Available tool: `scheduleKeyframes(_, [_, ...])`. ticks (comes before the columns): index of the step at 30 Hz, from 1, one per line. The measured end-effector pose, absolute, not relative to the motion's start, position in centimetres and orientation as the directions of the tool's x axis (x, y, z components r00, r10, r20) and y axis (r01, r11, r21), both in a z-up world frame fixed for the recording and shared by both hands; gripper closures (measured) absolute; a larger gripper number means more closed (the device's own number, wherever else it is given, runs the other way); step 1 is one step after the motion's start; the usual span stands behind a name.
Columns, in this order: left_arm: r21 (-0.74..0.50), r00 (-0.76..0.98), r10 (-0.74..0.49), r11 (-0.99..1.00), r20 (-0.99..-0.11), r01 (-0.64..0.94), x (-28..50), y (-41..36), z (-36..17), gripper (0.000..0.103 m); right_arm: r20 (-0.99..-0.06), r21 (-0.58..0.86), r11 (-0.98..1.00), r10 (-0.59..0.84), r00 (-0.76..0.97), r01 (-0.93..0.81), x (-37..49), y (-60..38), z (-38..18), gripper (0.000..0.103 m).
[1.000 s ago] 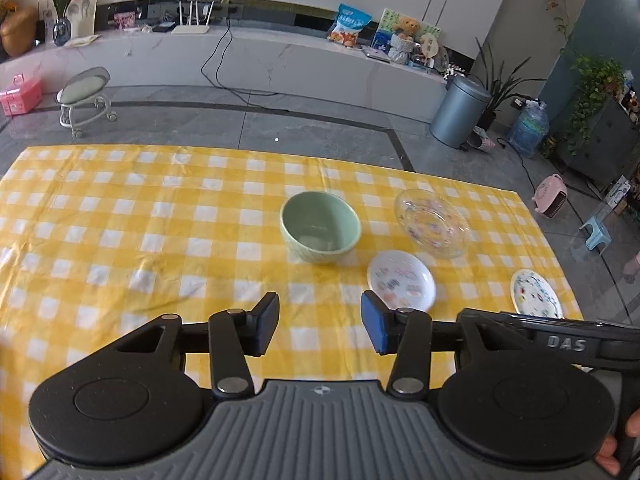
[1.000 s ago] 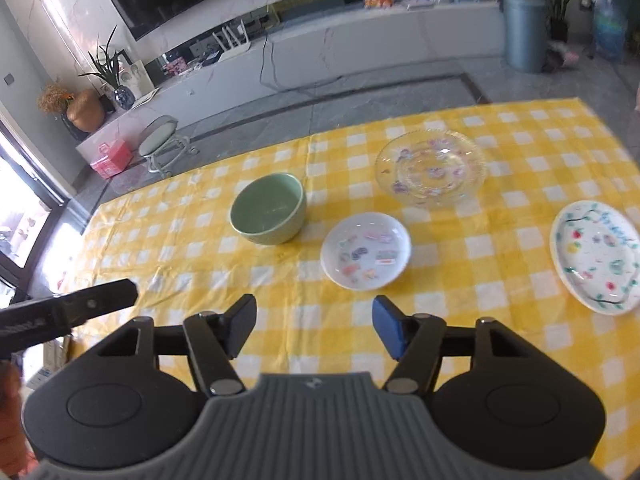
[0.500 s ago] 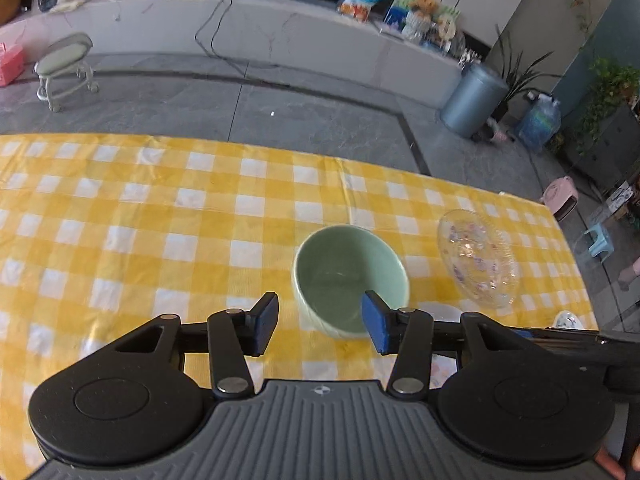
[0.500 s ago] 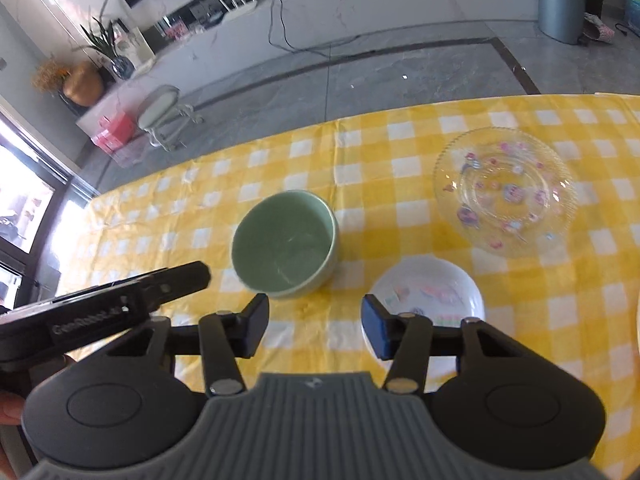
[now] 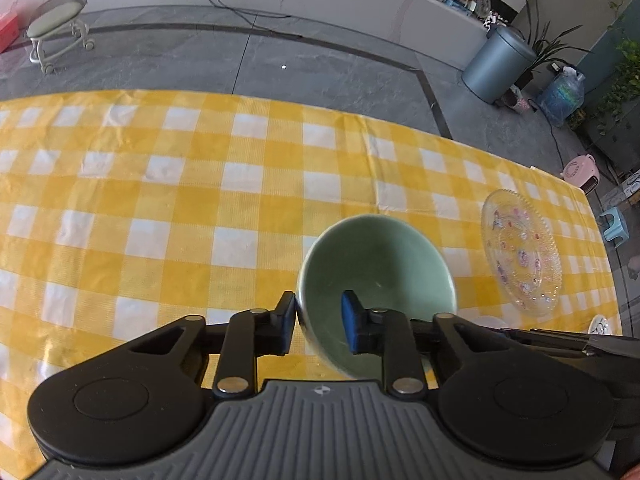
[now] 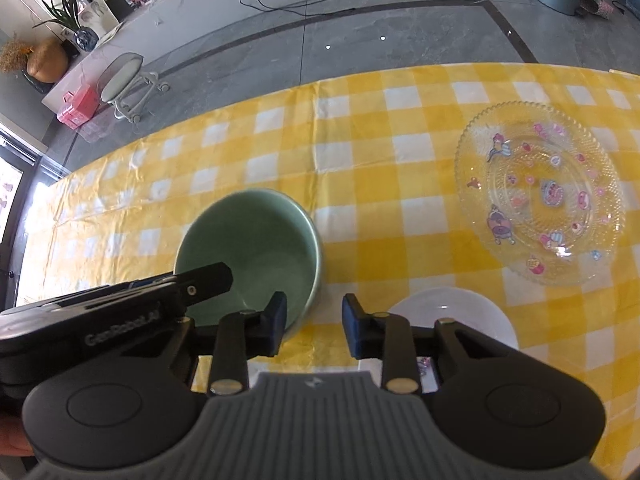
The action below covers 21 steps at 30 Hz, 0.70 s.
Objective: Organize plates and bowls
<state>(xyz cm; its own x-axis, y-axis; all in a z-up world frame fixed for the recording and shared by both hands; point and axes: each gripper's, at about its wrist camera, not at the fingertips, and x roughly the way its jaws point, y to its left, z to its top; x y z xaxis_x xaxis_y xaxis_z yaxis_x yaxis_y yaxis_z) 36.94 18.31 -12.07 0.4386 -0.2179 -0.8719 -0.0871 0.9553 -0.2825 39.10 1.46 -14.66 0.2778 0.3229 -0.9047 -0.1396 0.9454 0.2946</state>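
— While both grippers point steeply down at the table (image 5: pixel 160 200), where does the green bowl (image 5: pixel 376 276) sit?

— On the yellow-and-white checked cloth, upright, close in front of both cameras. The left gripper (image 5: pixel 319 326) straddles its near-left rim: one blue pad is outside the wall, the other inside the bowl.

— Clamped on it?

— Its jaws have just been closing, and the rim is between them. The outer pad looks to be at the wall, but a sliver of green shows between the wall and the inner pad, so I cannot tell whether they press yet.

— And the right gripper (image 6: pixel 314 330)?

— Its jaws have just been closing too and stand a modest gap apart. In its own view the left pad overlaps the bowl's near-right rim and the right pad is over bare cloth; whether the wall is really between them or just behind, I cannot tell. Nothing looks pinched.

— Other dishes?

— A clear glass plate (image 6: pixel 540 192) with pink cartoon stickers lies well to the right of the bowl. A small white plate (image 6: pixel 452 316) lies nearer, just right of the bowl, partly hidden under the right gripper. In the left view a patterned plate (image 5: pixel 599 325) peeks out at the far right edge.
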Motion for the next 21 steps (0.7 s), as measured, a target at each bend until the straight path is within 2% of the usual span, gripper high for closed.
scheduleKeyframes(3, [-0.274, 0.437, -0.207, 0.957, -0.875, -0.094, 37.0, 18.4, -12.3, 0.084, -0.905, 0.299, 0.944, 0.327, 0.272, -0.140, 39.3, 1.6, -14.8, 0.083])
scheduleKeyframes(5, [-0.266, 0.437, -0.199, 0.959, -0.877, -0.099, 37.1, 18.5, -12.3, 0.091, -0.904, 0.307, 0.941, 0.335, 0.267, -0.142, 39.4, 1.7, -14.8, 0.086])
scheduleKeyframes(14, [-0.255, 0.443, -0.185, 0.962, -0.877, -0.103, 35.8, 18.2, -11.7, 0.092, -0.913, 0.308, 0.946, 0.325, 0.247, -0.105, 38.9, 1.7, -14.6, 0.089])
scheduleKeyframes(21, [-0.242, 0.445, -0.166, 0.963, -0.880, -0.118, 33.0, 17.9, -8.8, 0.092, -0.908, 0.339, 0.934, 0.356, 0.220, -0.109, 36.4, 1.0, -12.6, 0.089])
